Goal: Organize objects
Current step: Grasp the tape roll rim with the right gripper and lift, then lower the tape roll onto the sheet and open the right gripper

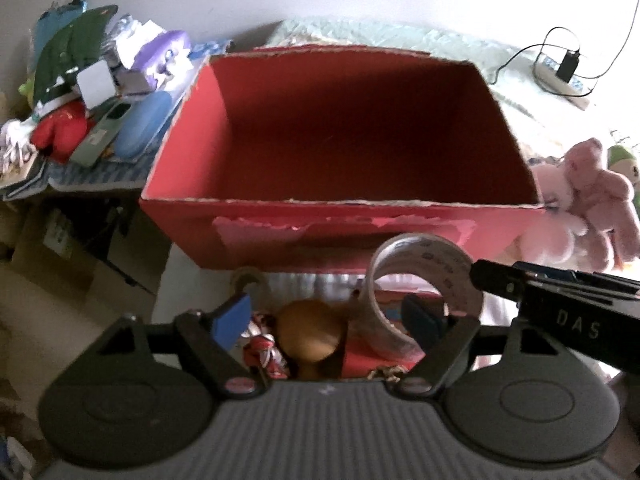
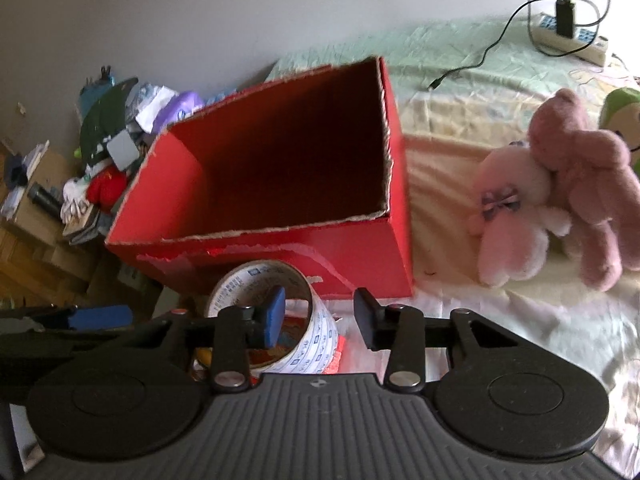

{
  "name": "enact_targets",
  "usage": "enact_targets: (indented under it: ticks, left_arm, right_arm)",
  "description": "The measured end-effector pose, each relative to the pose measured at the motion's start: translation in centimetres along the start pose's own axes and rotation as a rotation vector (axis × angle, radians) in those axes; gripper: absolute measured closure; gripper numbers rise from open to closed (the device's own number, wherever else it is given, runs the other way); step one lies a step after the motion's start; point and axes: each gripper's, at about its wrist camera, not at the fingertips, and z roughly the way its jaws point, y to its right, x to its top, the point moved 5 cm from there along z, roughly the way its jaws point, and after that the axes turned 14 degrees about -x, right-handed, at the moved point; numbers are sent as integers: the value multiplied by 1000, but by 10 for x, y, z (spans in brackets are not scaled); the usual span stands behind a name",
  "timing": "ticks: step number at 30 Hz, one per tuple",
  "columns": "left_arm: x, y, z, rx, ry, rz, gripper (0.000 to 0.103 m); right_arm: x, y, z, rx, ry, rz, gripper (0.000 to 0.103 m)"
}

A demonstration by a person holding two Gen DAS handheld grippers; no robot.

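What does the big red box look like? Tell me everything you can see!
The red box is an open cardboard carton with no lid, red inside and out. Its top edges are ragged and torn, and its front wall has pale patches where the surface has peeled. Nothing shows inside it. It sits upright on the bed sheet, behind the roll of tape, with the pink plush toys to one side.

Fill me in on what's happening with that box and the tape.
A person is tidying with two handheld tongs. The red cardboard box sits open on the bed and looks empty. A roll of clear tape stands on edge just in front of it. The right tongs are open with one finger reaching into the roll's hole, not clamped. The left tongs are open too, over a small pile of toys. Two pink plush toys lie to the right.
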Motion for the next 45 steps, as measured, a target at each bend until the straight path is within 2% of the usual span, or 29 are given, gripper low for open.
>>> enact_targets:
  ticks: [3,6,8,12,17,18,21,25,28,31,35,39,40,41,45]
  left_arm:
    - [0,-2,7,13,-14,-7,22]
    - [0,-4,15,9,-37,-24,31]
    - [-2,-3,19,7,-53,-30,43]
    - [-2,0,25,-2,-64,-39,51]
    - [2,9,30,-71,-90,-46,84]
    - [3,12,30,-78,-88,-39,86]
    - [8,24,25,-96,-71,-10,87]
    - [13,48,19,-156,-58,48,88]
    - [11,69,25,-201,-69,103,88]
    - [5,86,40,-212,-102,153,88]
    - [-4,93,62,-190,-142,190,88]
    - [-9,88,75,-163,-175,186,87]
    - [-10,86,77,-149,-172,188,85]
    - [-10,86,77,-137,-164,192,76]
    - [-11,79,76,-98,-146,195,68]
  right_arm:
    - [1,1,11,11,-33,-12,61]
    - [2,0,20,29,-68,-20,62]
    - [2,-1,27,33,-90,-33,76]
    - [2,-2,31,64,-104,-30,85]
    - [5,3,30,76,-116,-16,85]
    - [6,5,27,79,-111,-10,86]
    - [12,16,17,82,-93,3,86]
    - [14,37,3,55,-65,11,87]
    - [11,53,-1,9,-59,11,87]
    - [3,68,3,-55,-63,9,87]
    - [-8,81,19,-83,-95,22,87]
    - [-15,79,34,-83,-119,28,86]
    - [-16,78,37,-81,-120,25,86]
    - [-16,76,40,-81,-118,23,87]
    - [-17,71,45,-78,-115,21,86]
